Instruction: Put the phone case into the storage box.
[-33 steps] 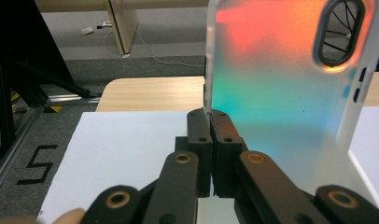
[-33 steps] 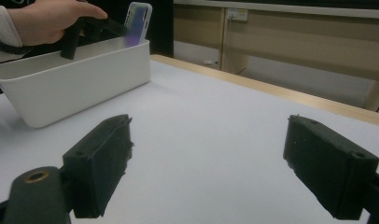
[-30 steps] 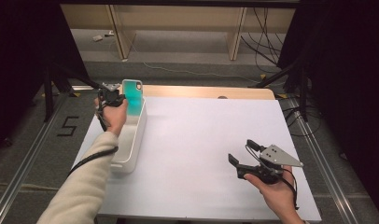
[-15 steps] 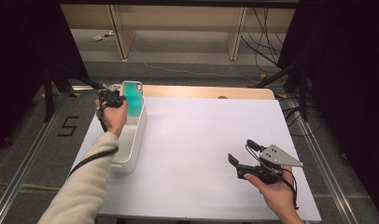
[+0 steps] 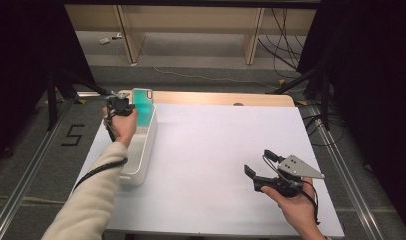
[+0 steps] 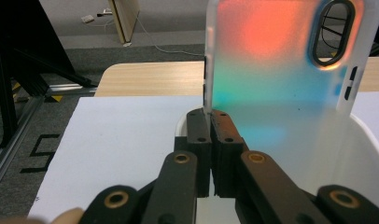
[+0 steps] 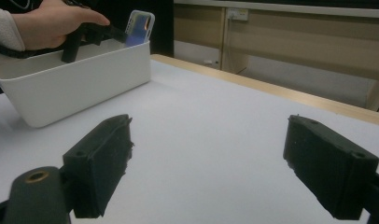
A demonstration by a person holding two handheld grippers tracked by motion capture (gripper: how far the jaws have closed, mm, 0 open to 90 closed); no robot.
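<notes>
A translucent phone case (image 6: 276, 70) with a teal-to-orange sheen and an oval camera cut-out stands upright, pinched at its lower left edge by my left gripper (image 6: 211, 119), which is shut on it. In the high view the case (image 5: 142, 102) hangs over the far end of a long white bin (image 5: 141, 160) at the table's left, with the left gripper (image 5: 128, 106) just left of it. My right gripper (image 5: 258, 162) rests low over the white table near the front right, jaws wide apart with nothing between them (image 7: 208, 158). From there the case (image 7: 140, 28) shows above the bin (image 7: 75, 88).
The white tabletop (image 5: 226, 135) has a wooden strip (image 5: 216, 98) along its far edge. Beyond it are wooden furniture legs and cables on the floor. A floor marking "5" (image 5: 71, 135) lies left of the table. Dark stands rise on both sides.
</notes>
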